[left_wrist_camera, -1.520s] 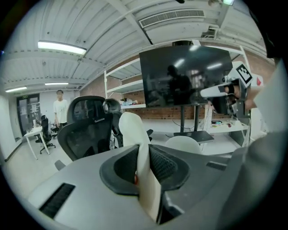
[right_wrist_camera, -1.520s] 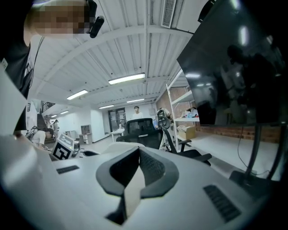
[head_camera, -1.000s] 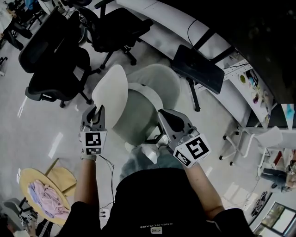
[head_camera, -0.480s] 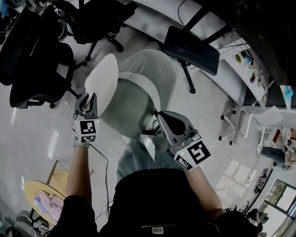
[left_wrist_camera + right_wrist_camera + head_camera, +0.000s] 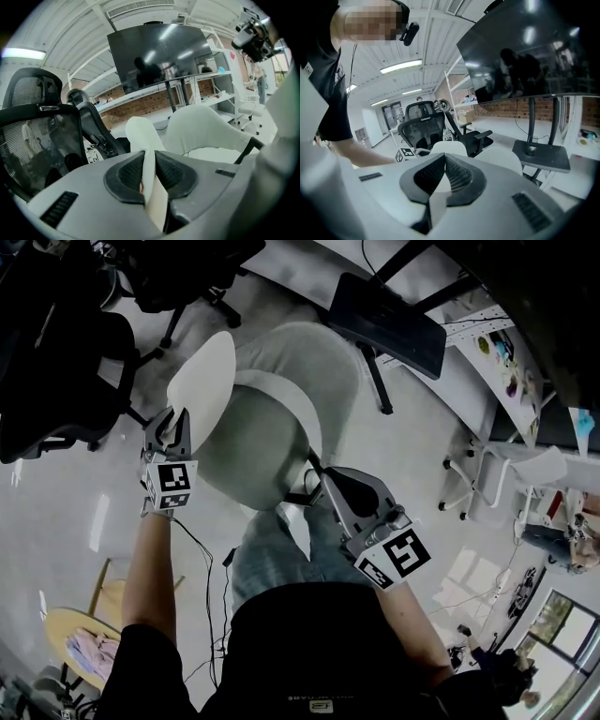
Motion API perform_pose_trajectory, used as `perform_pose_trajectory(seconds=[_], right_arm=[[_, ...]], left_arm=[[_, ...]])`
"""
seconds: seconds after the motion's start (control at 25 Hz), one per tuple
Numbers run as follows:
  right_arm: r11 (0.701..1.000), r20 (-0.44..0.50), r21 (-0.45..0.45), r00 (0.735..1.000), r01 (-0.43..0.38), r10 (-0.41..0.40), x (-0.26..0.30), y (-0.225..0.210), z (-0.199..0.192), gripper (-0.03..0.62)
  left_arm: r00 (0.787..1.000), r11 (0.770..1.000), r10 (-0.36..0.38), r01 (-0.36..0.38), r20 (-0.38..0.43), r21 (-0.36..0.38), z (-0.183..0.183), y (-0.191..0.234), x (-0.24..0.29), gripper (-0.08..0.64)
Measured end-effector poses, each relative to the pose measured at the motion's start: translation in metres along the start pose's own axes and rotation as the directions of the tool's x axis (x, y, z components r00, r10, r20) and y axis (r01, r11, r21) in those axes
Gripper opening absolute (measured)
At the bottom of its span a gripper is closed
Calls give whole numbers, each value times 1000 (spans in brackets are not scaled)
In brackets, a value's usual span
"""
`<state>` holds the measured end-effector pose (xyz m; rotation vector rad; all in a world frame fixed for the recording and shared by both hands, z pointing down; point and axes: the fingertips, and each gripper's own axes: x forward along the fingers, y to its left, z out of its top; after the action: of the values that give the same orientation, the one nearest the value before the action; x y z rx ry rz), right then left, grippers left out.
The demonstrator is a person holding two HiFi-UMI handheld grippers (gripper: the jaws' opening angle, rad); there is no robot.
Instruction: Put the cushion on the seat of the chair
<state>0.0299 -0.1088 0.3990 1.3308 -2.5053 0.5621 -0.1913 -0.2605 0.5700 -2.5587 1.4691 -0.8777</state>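
A pale cushion (image 5: 202,381) hangs between my two grippers over the light grey chair (image 5: 314,362). Its white left end stands up on edge. My left gripper (image 5: 173,423) is shut on that edge, and the thin white rim (image 5: 149,168) shows pinched between the pads. My right gripper (image 5: 319,488) is shut on the cushion's near right corner (image 5: 298,526), seen as a white wedge (image 5: 436,187) between its pads. The chair's curved backrest (image 5: 201,126) rises just beyond. I cannot tell whether the cushion touches the seat.
Black office chairs (image 5: 56,362) crowd the upper left. A black stand base (image 5: 384,324) and a large dark screen (image 5: 159,51) lie behind the chair. A round wooden stool with pink cloth (image 5: 80,648) sits at lower left. A cable (image 5: 202,549) trails on the floor.
Both grippers have sunk with the cushion toward the chair, the left one further. The left gripper has also drifted left and rolled a little. Both grips are unchanged.
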Motion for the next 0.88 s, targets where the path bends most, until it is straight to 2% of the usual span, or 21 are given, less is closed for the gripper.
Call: perform_pose_trajectory(seconds=[0.32,0.68,0.88], right_arm=[[1000,-32,7,999,0,0,5,-9,-12,11],[1000,-52,9,998,-19,19,0,-22,-13,11],[999,-62,10,997,-42,42,-6,-28,-16,11]], left_arm=[[1000,1000,9,-9,10,23,-7,1,15,66],[994,994,-103,103,25,26,6,-36,5,66],[991,991,-130,130,29,14,12,-65,0,69]])
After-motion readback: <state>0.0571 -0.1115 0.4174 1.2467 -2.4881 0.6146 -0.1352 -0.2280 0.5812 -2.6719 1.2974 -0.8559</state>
